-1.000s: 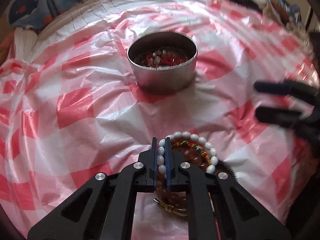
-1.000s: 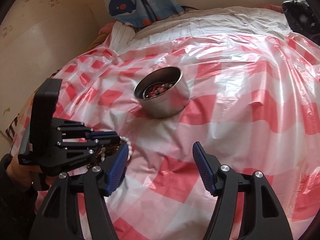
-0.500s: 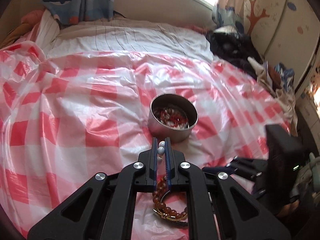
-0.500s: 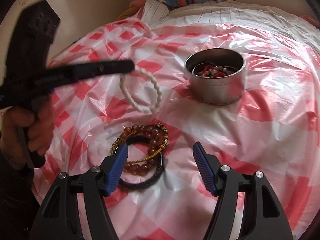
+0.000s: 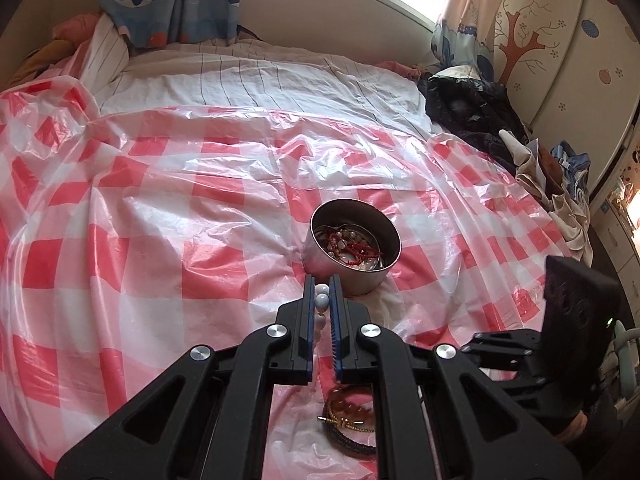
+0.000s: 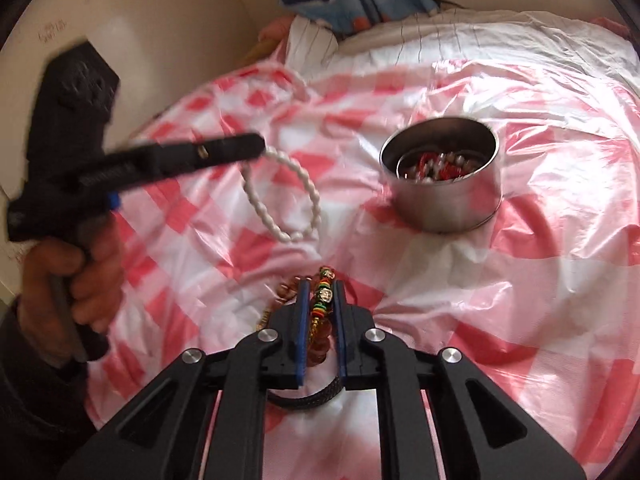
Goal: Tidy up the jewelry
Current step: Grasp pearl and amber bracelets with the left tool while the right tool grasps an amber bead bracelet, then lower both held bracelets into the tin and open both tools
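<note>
A round metal tin (image 5: 354,246) (image 6: 444,184) with red and pearl jewelry inside sits on the red-checked plastic sheet (image 5: 160,248). My left gripper (image 5: 321,298) is shut on a white bead bracelet (image 6: 288,196), which hangs in the air left of the tin. My right gripper (image 6: 319,300) is closed around a multicoloured bead bracelet (image 6: 323,300) on the sheet, in a pile with amber beads (image 6: 318,340) and a black braided band (image 6: 316,398). The pile also shows in the left wrist view (image 5: 352,420).
The sheet covers a bed with a striped white cover (image 5: 260,84) behind. Dark clothes (image 5: 472,116) lie at the far right. A wall (image 6: 140,40) runs along the left side.
My left gripper lifted the white bracelet off the pile and carried it up toward the tin. My right gripper moved down onto the pile and closed from wide open onto the multicoloured bracelet.
</note>
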### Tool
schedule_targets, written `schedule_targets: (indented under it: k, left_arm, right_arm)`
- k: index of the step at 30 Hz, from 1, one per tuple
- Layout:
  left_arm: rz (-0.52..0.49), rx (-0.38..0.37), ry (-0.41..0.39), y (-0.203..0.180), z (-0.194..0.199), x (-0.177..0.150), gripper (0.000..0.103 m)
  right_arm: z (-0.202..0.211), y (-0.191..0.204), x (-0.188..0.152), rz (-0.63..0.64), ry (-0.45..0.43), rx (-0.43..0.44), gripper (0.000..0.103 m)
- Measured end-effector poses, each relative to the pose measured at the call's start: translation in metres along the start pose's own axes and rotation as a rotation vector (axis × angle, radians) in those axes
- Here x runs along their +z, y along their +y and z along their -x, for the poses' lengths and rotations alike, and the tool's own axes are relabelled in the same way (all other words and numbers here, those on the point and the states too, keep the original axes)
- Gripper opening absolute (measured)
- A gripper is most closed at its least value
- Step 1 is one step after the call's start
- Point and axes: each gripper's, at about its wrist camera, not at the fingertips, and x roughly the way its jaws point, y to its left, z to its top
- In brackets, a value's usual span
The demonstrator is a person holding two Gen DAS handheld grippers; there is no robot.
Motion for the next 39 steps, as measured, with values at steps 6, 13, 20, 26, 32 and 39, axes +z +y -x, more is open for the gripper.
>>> schedule_targets:
  k: [6,13,20,26,32,39]
  left_arm:
    - [-0.010,-0.051,-0.013,-0.013,0.001,0.005,0.006]
    - [-0.045,-0.123,-0.048,-0.041,-0.005,0.034,0.006]
    - [-0.054,-0.184,-0.068,-0.061,-0.034,0.063,0.007]
    - [-0.005,0.045,0.088,-0.031,-0.088,0.058,0.016]
    - [-0.125,0.029,0.227,-0.024,-0.076,0.023,0.028]
    - [-0.429,0.039,0.478,-0.057,-0.085,-0.058,0.030]
  right_arm:
    - [0.037,-0.018,0.012,-0.086,-0.115,0.070,0.012]
    - [0.067,-0.037,0.033,-0.151,-0.193,0.131,0.012]
    - [0.082,-0.050,0.045,-0.175,-0.240,0.098,0.012]
    - [0.078,-0.050,0.070,-0.159,-0.265,0.098,0.012]
    - [0.063,-0.049,0.096,-0.158,-0.283,0.138,0.012]
    - [0.013,-0.081,0.105,-0.237,-0.196,0.113,0.012]
